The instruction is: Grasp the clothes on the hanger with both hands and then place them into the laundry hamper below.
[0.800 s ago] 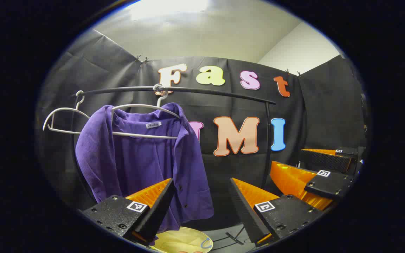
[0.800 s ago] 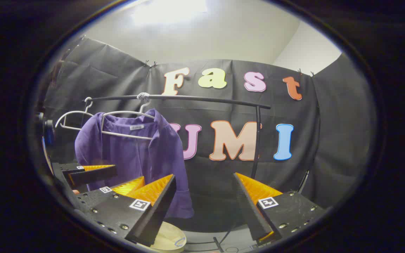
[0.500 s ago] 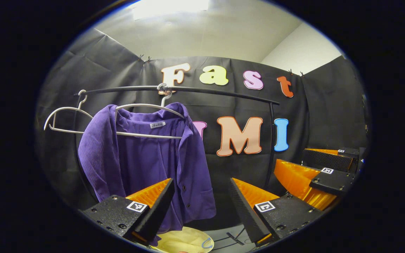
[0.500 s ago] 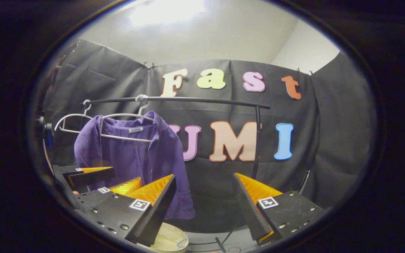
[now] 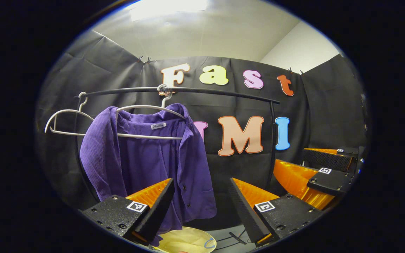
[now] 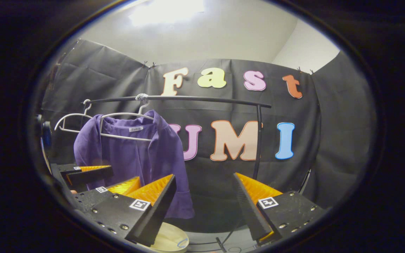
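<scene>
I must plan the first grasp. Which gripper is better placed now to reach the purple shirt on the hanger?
Probably the left gripper: in its view the purple shirt hangs right behind its open fingers, large and close. In the right gripper view, the right gripper aims mostly beside the shirt, which looks smaller.

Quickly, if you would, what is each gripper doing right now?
Left gripper: open, holding nothing, short of the purple shirt.
Right gripper: open, holding nothing.
</scene>
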